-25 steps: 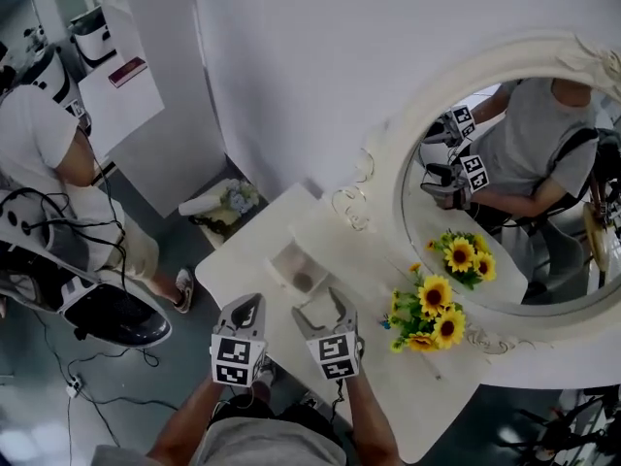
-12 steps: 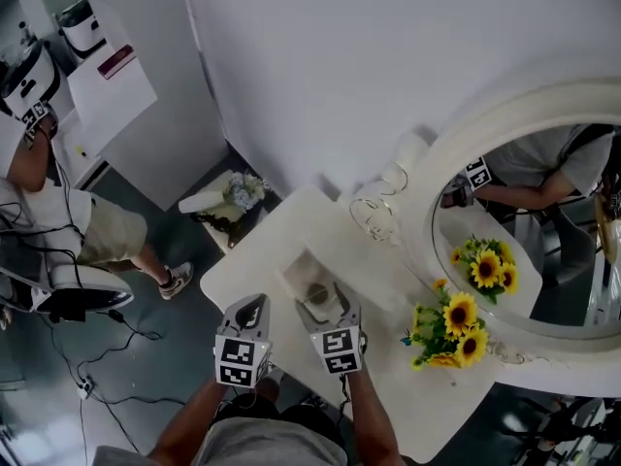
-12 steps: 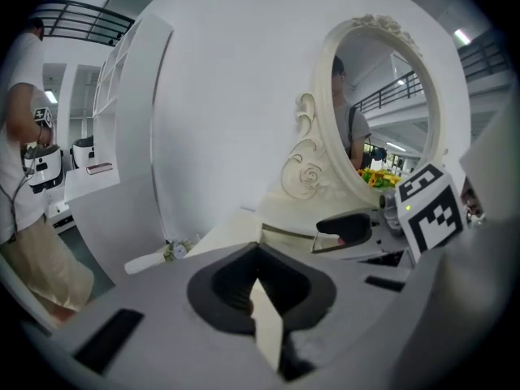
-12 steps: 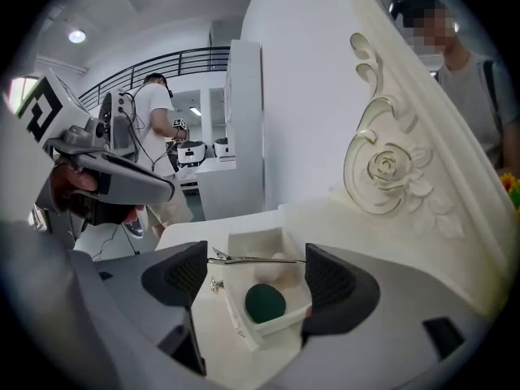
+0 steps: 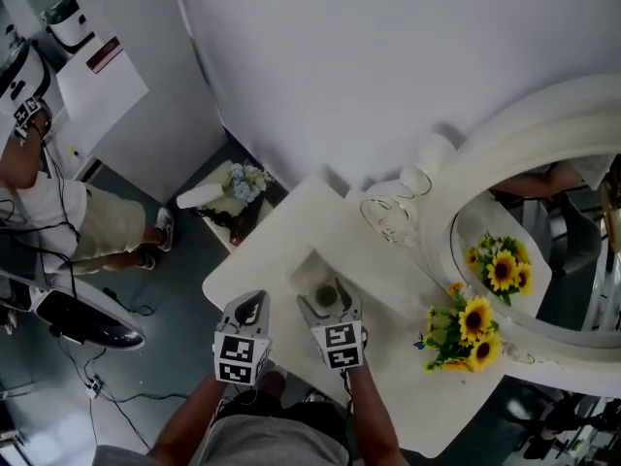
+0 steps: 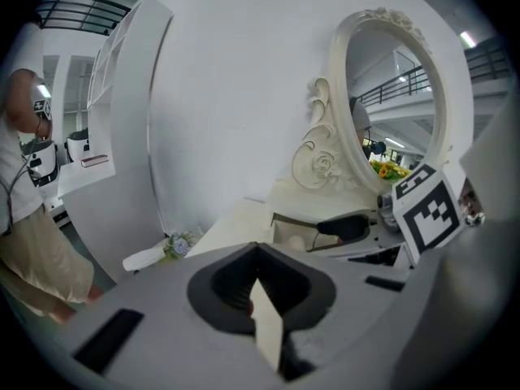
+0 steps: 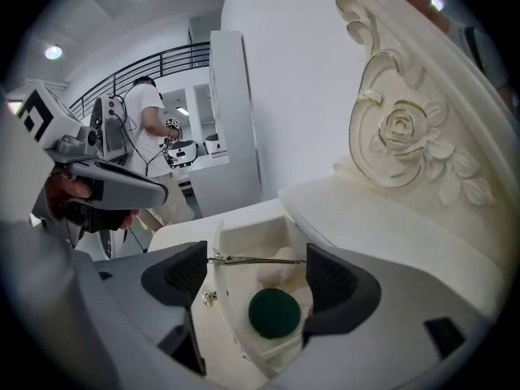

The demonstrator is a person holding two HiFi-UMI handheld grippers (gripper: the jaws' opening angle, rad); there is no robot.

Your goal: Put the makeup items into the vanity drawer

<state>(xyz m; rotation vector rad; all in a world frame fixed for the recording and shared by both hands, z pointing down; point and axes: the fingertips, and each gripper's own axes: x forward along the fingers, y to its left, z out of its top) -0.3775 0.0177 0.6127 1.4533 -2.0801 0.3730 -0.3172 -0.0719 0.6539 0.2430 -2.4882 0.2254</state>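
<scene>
The white vanity table (image 5: 281,231) has its small drawer (image 5: 309,272) pulled out. My right gripper (image 5: 328,301) hovers open right over the drawer (image 7: 244,242). Inside lie a dark green round item (image 7: 274,313) and pale items (image 7: 280,260). A thin metal piece (image 7: 256,259) spans the gap at the jaw tips; whether it is held is unclear. My left gripper (image 5: 249,307) hangs at the table's front edge, left of the drawer. Its jaws are shut on a thin cream-coloured piece (image 6: 265,325).
A round mirror (image 5: 543,260) in a carved white frame (image 7: 402,136) stands at the back right, with sunflowers (image 5: 466,323) before it. A white wall rises behind. A flower bundle (image 5: 228,187) lies on the floor at the left, near a seated person (image 5: 58,202).
My right gripper has moved forward until its jaws stand over the drawer and the dark round item. The left gripper has kept its place. The head view has shifted sideways.
</scene>
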